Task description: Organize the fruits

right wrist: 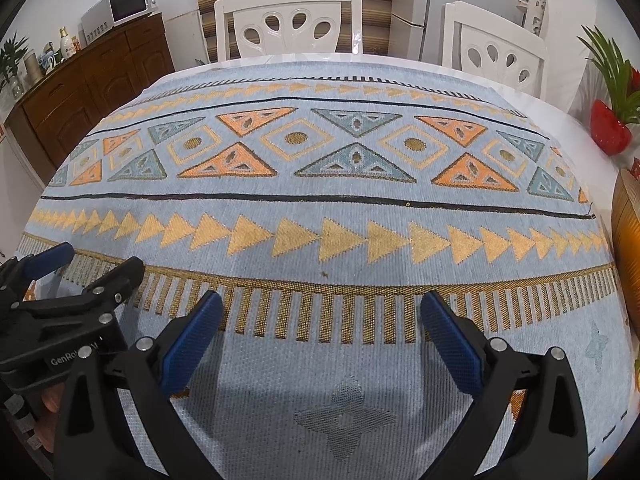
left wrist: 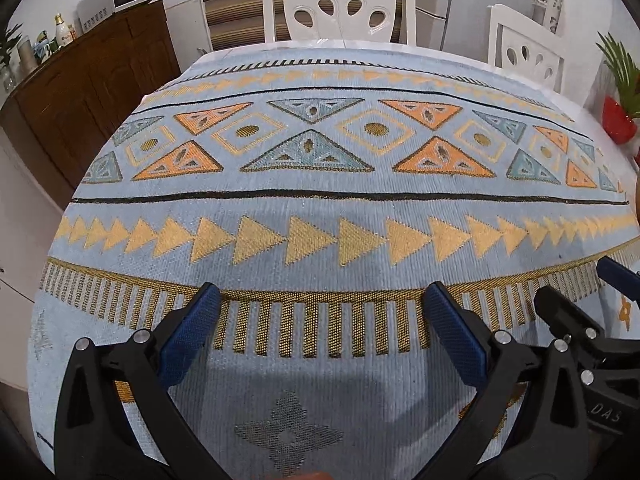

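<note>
No fruit shows clearly in either view. My left gripper (left wrist: 322,300) hovers low over the patterned blue tablecloth (left wrist: 320,208), open, with nothing between its blue pads. My right gripper (right wrist: 323,304) is beside it, also open and empty over the same cloth (right wrist: 320,208). Each one shows in the other's view: the right gripper (left wrist: 578,280) at the lower right, the left gripper (right wrist: 96,262) at the lower left. A golden-orange ribbed object (right wrist: 628,232) is cut off at the table's right edge. I cannot tell what it is.
A red strawberry-shaped vase (right wrist: 610,128) with a green plant stands at the table's far right. Two white chairs (right wrist: 288,20) (right wrist: 496,48) are at the far side. To the left, a brown sideboard (right wrist: 80,88) holds a microwave (right wrist: 120,8).
</note>
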The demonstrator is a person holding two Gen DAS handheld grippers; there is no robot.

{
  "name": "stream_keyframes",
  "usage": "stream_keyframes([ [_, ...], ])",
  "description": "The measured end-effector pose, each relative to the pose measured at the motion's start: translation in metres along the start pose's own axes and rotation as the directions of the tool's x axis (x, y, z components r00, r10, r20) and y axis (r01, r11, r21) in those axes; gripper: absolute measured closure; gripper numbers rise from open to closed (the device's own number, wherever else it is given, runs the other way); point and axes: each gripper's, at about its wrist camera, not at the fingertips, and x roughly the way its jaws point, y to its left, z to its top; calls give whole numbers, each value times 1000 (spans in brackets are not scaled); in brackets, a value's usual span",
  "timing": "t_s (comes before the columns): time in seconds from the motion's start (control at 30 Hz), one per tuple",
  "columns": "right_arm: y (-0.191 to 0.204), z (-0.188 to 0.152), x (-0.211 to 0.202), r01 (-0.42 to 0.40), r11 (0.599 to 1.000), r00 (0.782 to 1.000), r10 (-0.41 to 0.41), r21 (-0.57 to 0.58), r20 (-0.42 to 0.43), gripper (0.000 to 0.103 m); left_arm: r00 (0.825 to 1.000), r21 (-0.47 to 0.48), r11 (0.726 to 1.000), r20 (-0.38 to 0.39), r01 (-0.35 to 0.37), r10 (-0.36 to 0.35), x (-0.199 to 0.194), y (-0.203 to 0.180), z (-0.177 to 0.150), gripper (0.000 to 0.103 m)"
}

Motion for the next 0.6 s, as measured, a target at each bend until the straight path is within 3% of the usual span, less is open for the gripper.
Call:
stream_keyframes([
  [0.6,3,0,9,15,1000,999,-15,-5,-37,5,1000,0,1000,0,-2,2,1,0,1,3],
])
